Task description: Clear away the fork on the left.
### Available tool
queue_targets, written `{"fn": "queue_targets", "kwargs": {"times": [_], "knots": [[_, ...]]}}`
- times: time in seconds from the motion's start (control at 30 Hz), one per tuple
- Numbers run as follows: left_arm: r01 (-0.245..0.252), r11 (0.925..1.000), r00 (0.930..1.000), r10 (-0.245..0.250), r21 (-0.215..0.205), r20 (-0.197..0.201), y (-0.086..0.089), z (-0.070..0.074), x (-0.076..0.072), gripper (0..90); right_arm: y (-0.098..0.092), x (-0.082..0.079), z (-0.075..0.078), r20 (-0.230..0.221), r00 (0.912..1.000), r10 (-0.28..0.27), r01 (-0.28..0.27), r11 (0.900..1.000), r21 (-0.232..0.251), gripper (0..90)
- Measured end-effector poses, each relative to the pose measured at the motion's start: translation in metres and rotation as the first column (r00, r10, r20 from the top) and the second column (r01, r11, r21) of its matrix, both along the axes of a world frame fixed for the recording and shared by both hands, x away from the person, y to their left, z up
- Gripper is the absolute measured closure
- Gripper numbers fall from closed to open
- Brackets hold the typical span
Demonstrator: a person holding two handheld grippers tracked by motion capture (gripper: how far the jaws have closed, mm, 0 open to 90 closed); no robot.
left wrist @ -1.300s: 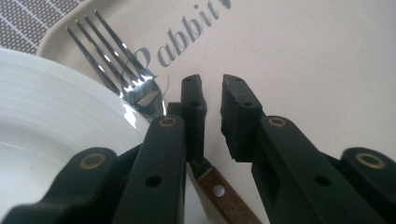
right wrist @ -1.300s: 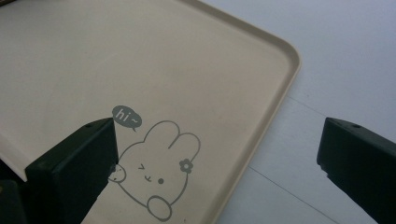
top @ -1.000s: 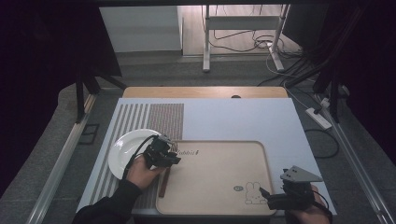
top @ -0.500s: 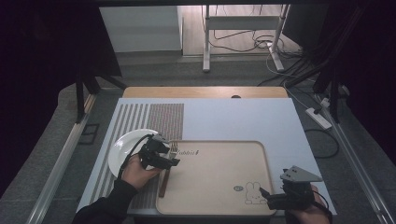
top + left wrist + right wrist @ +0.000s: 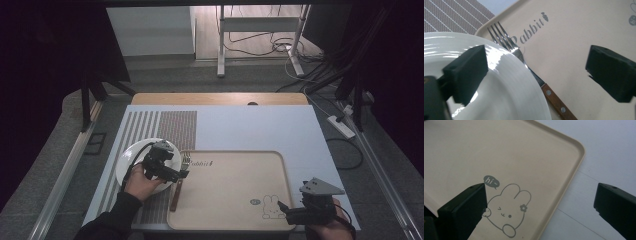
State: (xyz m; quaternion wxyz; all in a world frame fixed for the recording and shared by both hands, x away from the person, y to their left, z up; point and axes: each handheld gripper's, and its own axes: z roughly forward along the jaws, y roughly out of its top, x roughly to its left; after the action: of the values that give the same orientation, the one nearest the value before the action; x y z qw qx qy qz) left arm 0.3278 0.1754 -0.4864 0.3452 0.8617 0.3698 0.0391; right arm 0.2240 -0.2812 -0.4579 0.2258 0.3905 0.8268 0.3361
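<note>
A fork point(image 5: 510, 43) with a wooden handle lies along the left rim of a beige tray point(image 5: 574, 32), its tines by the "Rabbit" print and its neck against a white plate point(image 5: 506, 97). My left gripper point(image 5: 536, 60) hovers open over it. Its jaws have just been opening; the fork lies below the gap and neither pad touches it. From above, the left gripper point(image 5: 181, 173) sits at the plate's point(image 5: 131, 159) right edge, beside the fork point(image 5: 176, 192). My right gripper point(image 5: 283, 207) stands open at the tray's point(image 5: 235, 175) near right corner, over the rabbit drawing point(image 5: 509, 220), holding nothing.
Tray and plate rest on a pale mat point(image 5: 260, 130) with a brown striped patch point(image 5: 170, 127) at its left. A wooden table edge point(image 5: 220, 98) shows behind it. Cables and a power strip point(image 5: 341, 126) lie on the floor at right.
The left gripper's jaws have opened and the gripper has drawn slightly back toward the plate. The fork now lies free on the tray's left rim. The right gripper has not moved.
</note>
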Motion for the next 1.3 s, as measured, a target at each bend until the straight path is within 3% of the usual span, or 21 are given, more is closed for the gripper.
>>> {"fn": "queue_targets", "kwargs": {"times": [0.43, 1.0, 1.3], "knots": [[-0.041, 0.998, 0.9988, 0.042, -0.049, 0.026, 0.02, 0.004, -0.005, 0.8, 0.001, 0.0, 0.0, -0.001, 1.0, -0.002, 0.002, 1.0, -0.003, 0.0], [-0.053, 0.9926, 0.9961, 0.06, -0.109, 0.065, 0.036, 0.007, -0.014, 0.0, -0.004, 0.001, 0.001, 0.014, 0.9995, -0.029, 0.029, 1.0, 0.011, 0.0], [-0.061, 0.9859, 0.9945, 0.074, -0.156, 0.075, 0.047, 0.009, -0.023, 0.0, -0.006, 0.002, 0.001, 0.016, 0.9992, -0.036, 0.036, 0.999, 0.007, 0.0]]}}
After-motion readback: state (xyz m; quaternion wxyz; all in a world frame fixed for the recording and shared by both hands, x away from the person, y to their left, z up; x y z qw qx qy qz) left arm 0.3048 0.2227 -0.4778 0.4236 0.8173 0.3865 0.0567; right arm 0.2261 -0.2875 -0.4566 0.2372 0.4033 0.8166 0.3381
